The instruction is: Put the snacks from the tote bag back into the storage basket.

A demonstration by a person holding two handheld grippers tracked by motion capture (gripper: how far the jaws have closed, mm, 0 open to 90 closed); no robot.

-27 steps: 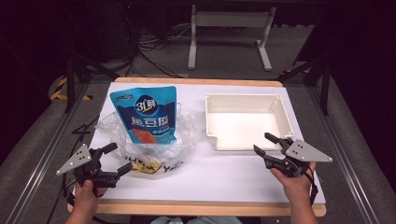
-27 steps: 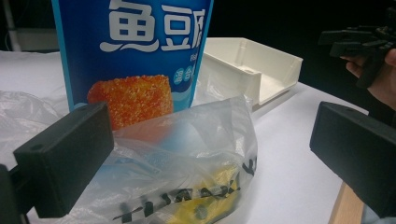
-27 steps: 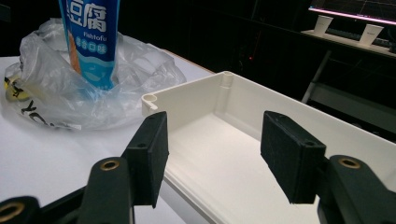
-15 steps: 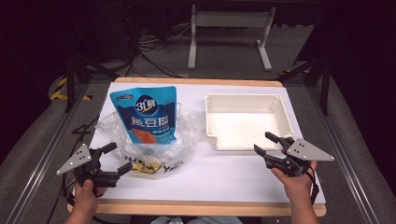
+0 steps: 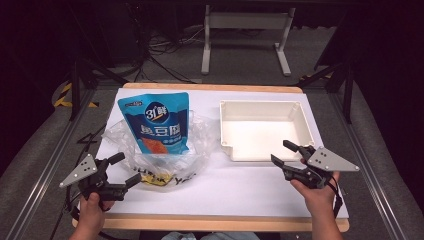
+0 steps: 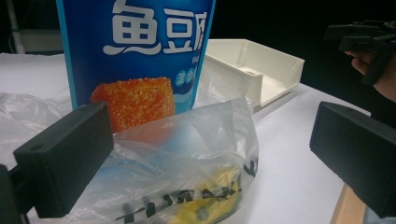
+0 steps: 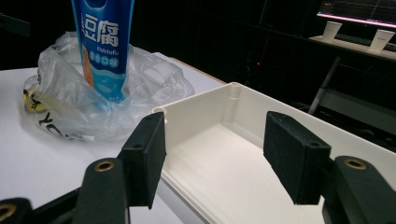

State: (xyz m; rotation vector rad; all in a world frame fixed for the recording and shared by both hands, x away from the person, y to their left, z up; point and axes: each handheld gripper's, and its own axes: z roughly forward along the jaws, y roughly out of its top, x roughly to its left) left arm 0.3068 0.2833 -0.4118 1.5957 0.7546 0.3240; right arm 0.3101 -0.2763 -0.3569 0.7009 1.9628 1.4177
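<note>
A blue snack pouch (image 5: 159, 124) stands upright inside a crumpled clear plastic bag (image 5: 197, 145) on the left half of the white table. My left gripper (image 5: 127, 168) hovers at the bag's near left side, open, with the bag (image 6: 187, 154) and the pouch (image 6: 135, 51) just beyond its jaws and nothing gripped. A white rectangular tray (image 5: 262, 127) lies to the right. My right gripper (image 5: 281, 152) is at the tray's near right corner, open, with the tray (image 7: 219, 154) seen past its empty jaws.
The bag carries yellow and black print (image 6: 205, 200) at its near edge. The table's wooden front edge (image 5: 215, 222) runs close to both hands. White table surface (image 5: 240, 185) lies between the grippers. Dark floor, cables and a metal stand (image 5: 245, 40) are behind the table.
</note>
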